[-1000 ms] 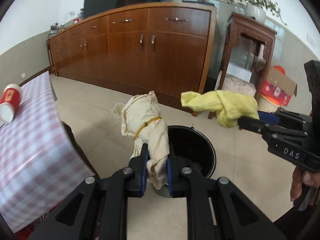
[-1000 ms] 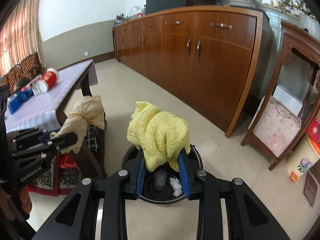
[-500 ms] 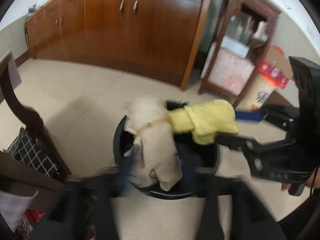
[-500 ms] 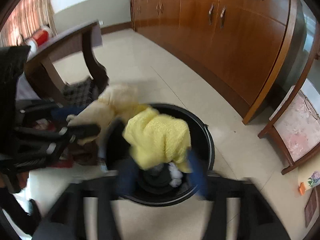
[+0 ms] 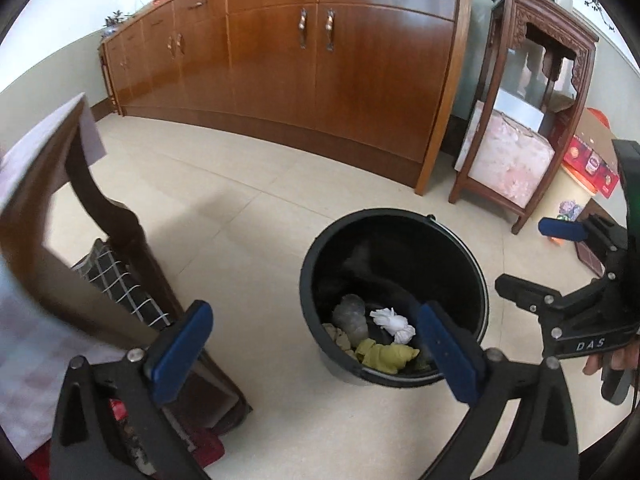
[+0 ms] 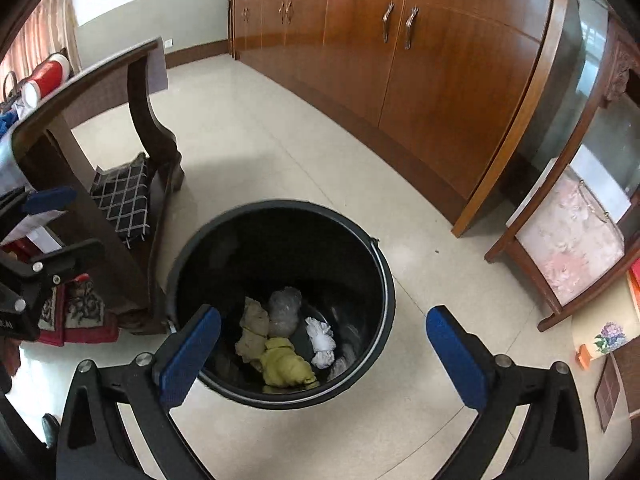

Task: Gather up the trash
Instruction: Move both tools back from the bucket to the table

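Note:
A black bucket [image 5: 394,216] [image 6: 280,205] stands on the tiled floor under both grippers. In its bottom lie a yellow cloth [image 5: 384,356] [image 6: 286,368], a beige cloth [image 6: 252,332], a white paper wad [image 5: 394,324] [image 6: 320,340] and a crumpled clear plastic piece [image 6: 284,310]. My left gripper [image 5: 316,316] hangs over the bucket's near left rim, jaws opening wide, nothing between them. My right gripper [image 6: 324,316] is over the near rim too, jaws opening, also holding nothing; the left wrist view shows it from the side [image 5: 536,256].
A dark wooden table [image 5: 120,240] with a checked cloth stands close on the bucket's left, a checked cushion [image 6: 124,196] beneath it. A red cup [image 6: 44,78] lies on the table. A long wooden sideboard [image 5: 340,80] and a carved stand [image 5: 520,140] line the far wall.
Both grippers sank toward the bucket and opened. The beige cloth left the left gripper and the yellow cloth left the right; both now lie in the bucket.

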{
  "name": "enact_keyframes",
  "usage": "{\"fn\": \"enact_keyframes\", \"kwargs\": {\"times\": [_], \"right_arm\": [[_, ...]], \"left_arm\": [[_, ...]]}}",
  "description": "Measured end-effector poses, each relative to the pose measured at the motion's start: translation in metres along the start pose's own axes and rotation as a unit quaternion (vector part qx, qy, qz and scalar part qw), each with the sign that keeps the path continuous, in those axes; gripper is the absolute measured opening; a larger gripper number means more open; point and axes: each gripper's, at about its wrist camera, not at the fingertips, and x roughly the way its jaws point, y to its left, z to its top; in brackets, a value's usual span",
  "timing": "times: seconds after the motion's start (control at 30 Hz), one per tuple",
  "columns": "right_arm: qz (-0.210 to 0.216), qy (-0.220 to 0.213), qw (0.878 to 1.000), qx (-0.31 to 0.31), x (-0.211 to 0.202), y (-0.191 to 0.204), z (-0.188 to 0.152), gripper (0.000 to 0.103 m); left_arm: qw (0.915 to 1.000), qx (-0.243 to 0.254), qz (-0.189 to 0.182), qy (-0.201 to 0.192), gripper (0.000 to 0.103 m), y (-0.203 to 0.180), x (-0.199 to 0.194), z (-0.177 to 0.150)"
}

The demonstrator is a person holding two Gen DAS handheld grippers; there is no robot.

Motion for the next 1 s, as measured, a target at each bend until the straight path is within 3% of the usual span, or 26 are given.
{"fn": "enact_keyframes", "kwargs": {"times": [0.4, 1.0], "right_arm": [[0.015, -0.056, 0.998, 0.01, -0.061, 0.039, 0.011, 0.103], [0.031, -0.09, 0.995, 0.013, -0.096, 0.078, 0.012, 0.103]], "left_arm": [[0.9988, -0.028, 0.027, -0.028, 0.103, 0.021, -0.045, -0.01], [0.9954, -0.046, 0.064, -0.056, 0.103, 0.04, -0.092, -0.022]]}}
